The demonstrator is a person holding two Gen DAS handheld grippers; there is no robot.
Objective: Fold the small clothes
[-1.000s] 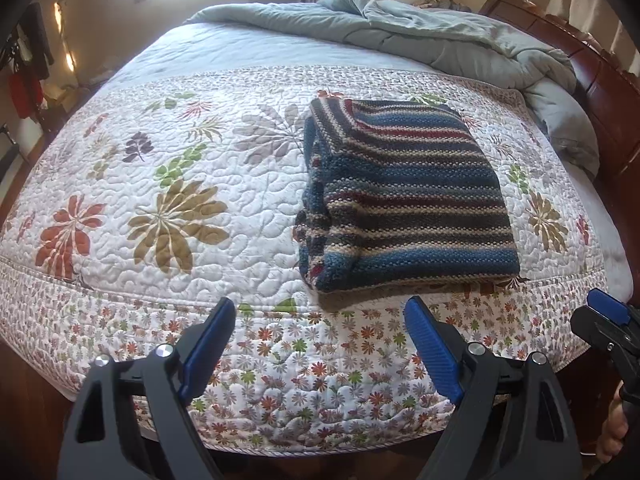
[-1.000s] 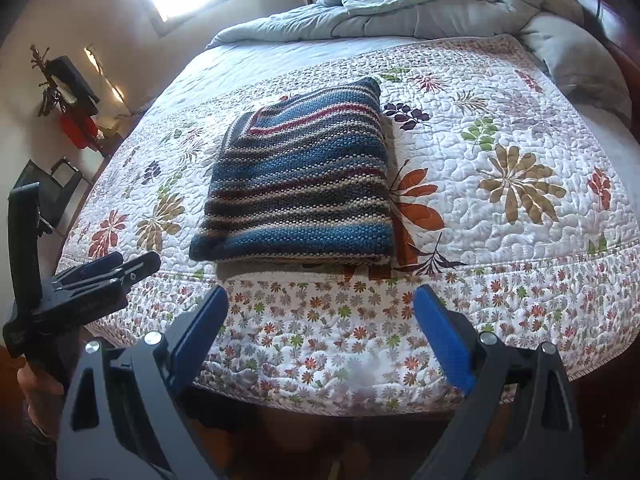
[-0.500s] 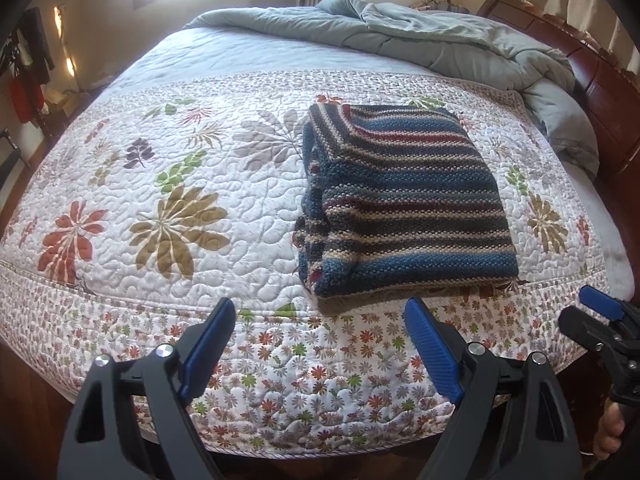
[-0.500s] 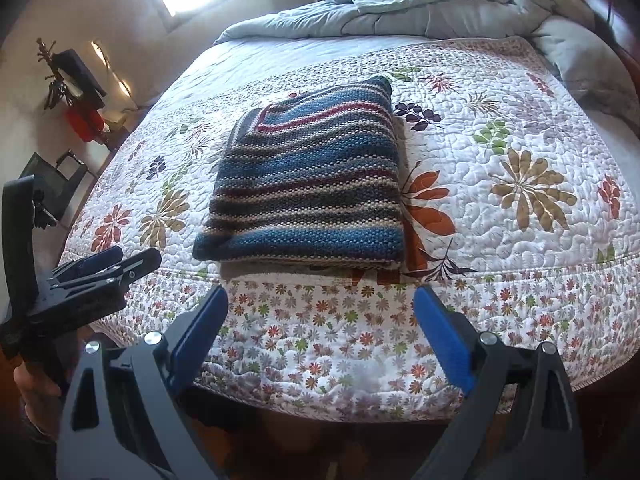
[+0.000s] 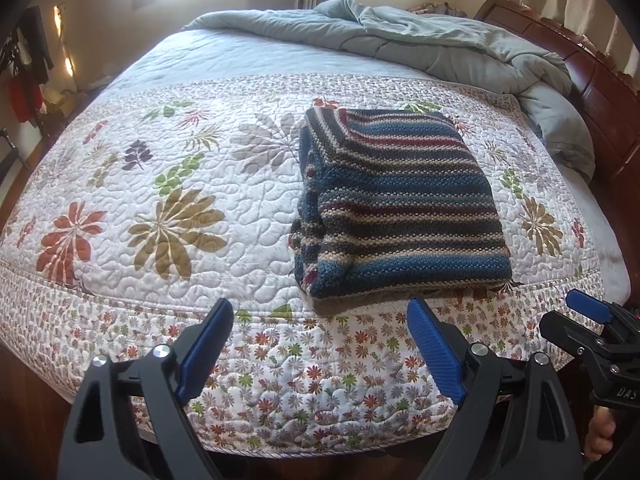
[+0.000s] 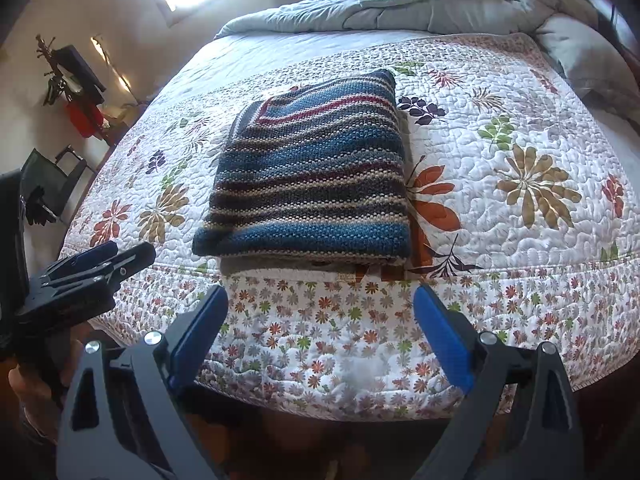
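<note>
Sweater (image 5: 400, 208) lies folded on quilt (image 5: 160, 184) — both grippers' jaws apart, empty.

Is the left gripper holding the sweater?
No, the left gripper is open and empty at the bed's near edge, apart from the folded sweater lying on the quilt.

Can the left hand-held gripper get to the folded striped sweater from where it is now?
Probably yes: the left hand-held gripper is open, and only bare quilt lies between it and the striped sweater.
</note>
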